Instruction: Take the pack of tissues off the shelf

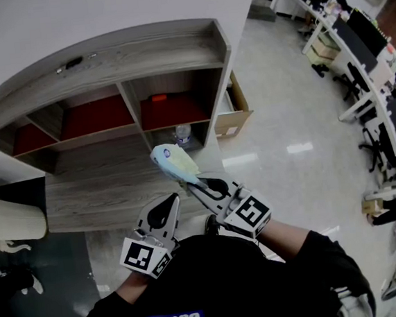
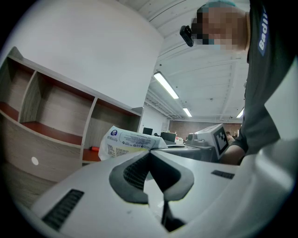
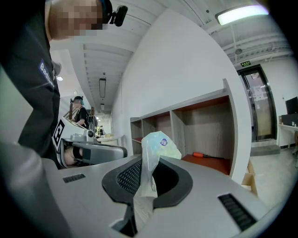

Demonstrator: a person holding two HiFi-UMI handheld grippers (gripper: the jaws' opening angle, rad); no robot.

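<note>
Now the pack of tissues (image 1: 173,161) is off the shelf (image 1: 105,59) and hangs in the air in front of it, before the shelf's right-hand compartments and touching no board. The right gripper (image 1: 195,184) has its fingers clenched on the pack. In the right gripper view a thin fold of the plastic wrapper is pinched between the two dark pads, and the pale, rounded body of the pack stands up above and beyond the tips. The pack leans forward from the jaws toward the shelf.

The left gripper (image 1: 171,204) is just beside the right one, on its left, and both are held close in front of the person's dark sleeves. Its fingers are pressed together at the tips with nothing between them, and it does not touch the pack, which in its own view shows just beyond the tips and to their left.

An orange-handled tool (image 3: 205,155) lies on the red bottom board of the upper right compartment, near its back edge. A clear bottle (image 1: 183,133) stands in the compartment below, at the shelf's lower right corner. Past the shelf's right end a shiny floor (image 1: 284,111) runs toward desks (image 1: 355,48).
</note>
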